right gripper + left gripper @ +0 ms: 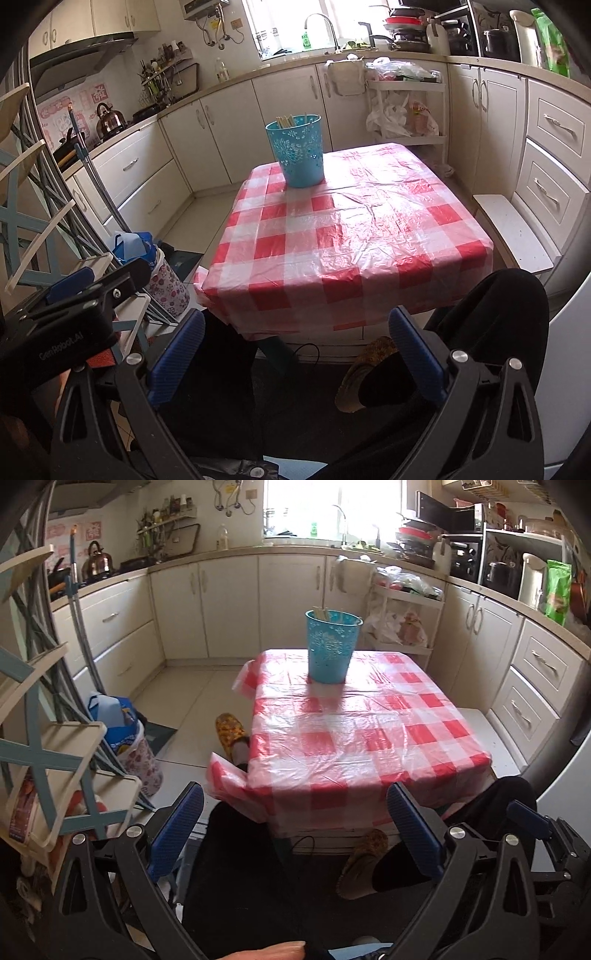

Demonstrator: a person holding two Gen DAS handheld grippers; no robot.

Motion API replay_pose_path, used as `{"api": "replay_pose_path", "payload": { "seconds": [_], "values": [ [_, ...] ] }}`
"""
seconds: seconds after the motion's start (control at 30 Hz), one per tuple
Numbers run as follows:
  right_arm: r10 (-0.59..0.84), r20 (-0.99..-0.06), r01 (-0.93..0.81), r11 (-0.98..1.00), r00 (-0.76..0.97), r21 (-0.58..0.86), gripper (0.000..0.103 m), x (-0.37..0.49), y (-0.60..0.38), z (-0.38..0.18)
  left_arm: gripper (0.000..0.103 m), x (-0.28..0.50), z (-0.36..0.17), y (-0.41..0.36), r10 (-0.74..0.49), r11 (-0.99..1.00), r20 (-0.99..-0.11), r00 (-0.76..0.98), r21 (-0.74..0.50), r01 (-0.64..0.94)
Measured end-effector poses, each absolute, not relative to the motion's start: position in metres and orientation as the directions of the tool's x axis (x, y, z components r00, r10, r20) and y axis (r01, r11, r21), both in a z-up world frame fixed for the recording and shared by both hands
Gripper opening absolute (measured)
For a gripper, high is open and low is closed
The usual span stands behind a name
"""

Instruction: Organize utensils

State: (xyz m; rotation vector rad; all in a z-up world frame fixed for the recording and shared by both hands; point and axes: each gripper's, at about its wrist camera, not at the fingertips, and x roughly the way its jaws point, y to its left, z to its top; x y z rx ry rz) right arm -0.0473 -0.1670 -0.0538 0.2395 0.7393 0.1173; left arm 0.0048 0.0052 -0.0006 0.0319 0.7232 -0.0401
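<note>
- Utensils point(293, 120), pale sticks, are poking up from the blue perforated bucket point(298, 151) sitting near the table's point(354, 258) far left corner.
- Left gripper point(295, 834) is hanging wide and empty, short of the near edge.
- Right gripper point(297, 354) is gaping too; I'd say nothing is lying loose, so both are best kept clear.

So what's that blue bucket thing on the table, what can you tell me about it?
The turquoise holder is a tapered, bucket-shaped cup, seemingly thin plastic or metal, with a pale flower pattern and small holes. It stands upright at the far end of the red-checked tablecloth, with pale sticks, probably chopsticks, poking above its rim. Neither gripper touches it.
</note>
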Motion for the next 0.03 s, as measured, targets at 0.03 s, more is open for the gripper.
{"api": "replay_pose_path", "payload": {
  "seconds": [0.03],
  "values": [
    [0.190, -0.652, -0.022, 0.966, 0.734, 0.257, 0.096, -0.0473, -0.1670, -0.0538, 0.095, 0.0049, -0.0006, 0.0063, -0.021, 0.999, -0.661, 0.750, 0.017, 0.043]
  ]
}}
